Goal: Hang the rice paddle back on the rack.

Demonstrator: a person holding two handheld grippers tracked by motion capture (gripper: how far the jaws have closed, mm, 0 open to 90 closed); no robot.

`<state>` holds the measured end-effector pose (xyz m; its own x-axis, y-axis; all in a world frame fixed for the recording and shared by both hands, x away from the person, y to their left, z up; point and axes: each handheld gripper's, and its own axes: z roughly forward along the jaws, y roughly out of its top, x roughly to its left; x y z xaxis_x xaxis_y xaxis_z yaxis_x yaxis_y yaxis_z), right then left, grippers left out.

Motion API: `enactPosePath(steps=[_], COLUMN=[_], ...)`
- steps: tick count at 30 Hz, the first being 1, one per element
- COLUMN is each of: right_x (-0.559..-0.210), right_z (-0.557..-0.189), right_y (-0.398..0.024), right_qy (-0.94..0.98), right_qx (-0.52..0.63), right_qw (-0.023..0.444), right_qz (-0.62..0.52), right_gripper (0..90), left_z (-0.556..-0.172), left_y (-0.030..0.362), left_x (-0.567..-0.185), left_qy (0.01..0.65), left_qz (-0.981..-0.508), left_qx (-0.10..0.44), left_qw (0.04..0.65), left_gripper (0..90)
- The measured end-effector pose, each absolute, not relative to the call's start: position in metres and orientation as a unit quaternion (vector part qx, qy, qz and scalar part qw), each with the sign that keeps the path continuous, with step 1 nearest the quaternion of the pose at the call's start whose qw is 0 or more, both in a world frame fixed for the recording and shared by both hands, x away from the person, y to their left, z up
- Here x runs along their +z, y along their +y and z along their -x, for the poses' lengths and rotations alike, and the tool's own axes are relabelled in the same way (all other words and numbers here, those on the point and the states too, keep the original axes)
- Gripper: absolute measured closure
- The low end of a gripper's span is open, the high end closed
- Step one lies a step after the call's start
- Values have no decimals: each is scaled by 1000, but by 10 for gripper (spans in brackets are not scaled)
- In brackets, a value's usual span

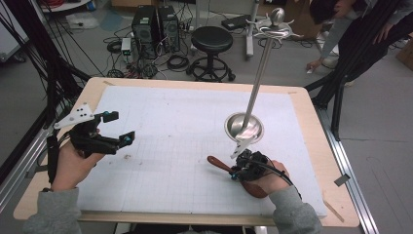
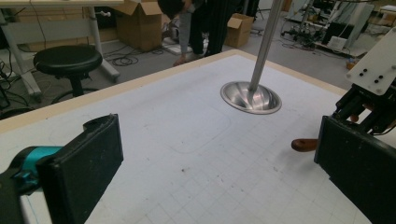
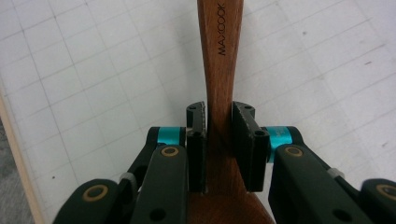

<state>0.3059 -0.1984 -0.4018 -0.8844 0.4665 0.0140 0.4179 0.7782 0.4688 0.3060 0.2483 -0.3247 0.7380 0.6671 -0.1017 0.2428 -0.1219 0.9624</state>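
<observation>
Nearest us, our right gripper (image 3: 219,119) pinches the neck of the wooden spoon (image 3: 219,56); its bowl is hidden under the hand (image 1: 265,178), and only the handle end (image 1: 214,162) shows on the mat (image 1: 170,146). Our left gripper (image 1: 117,127) hovers spread, holding nothing. Beyond, the stand (image 1: 243,127) rises, its hooks hard to make out.
</observation>
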Motion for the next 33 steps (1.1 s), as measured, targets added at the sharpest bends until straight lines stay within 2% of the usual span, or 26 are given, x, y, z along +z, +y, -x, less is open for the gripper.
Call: enactPosePath(steps=[33], right_x=[-372], right_z=[-304], right_y=[-238], right_qy=[887], right_qx=[366], right_qw=[102], right_qz=[-262], right_gripper=[763], left_z=[-304], left_y=[251], left_x=[-320], left_qy=[312], left_qz=[-722], left_qx=[186], left_qw=[590], left_gripper=[17])
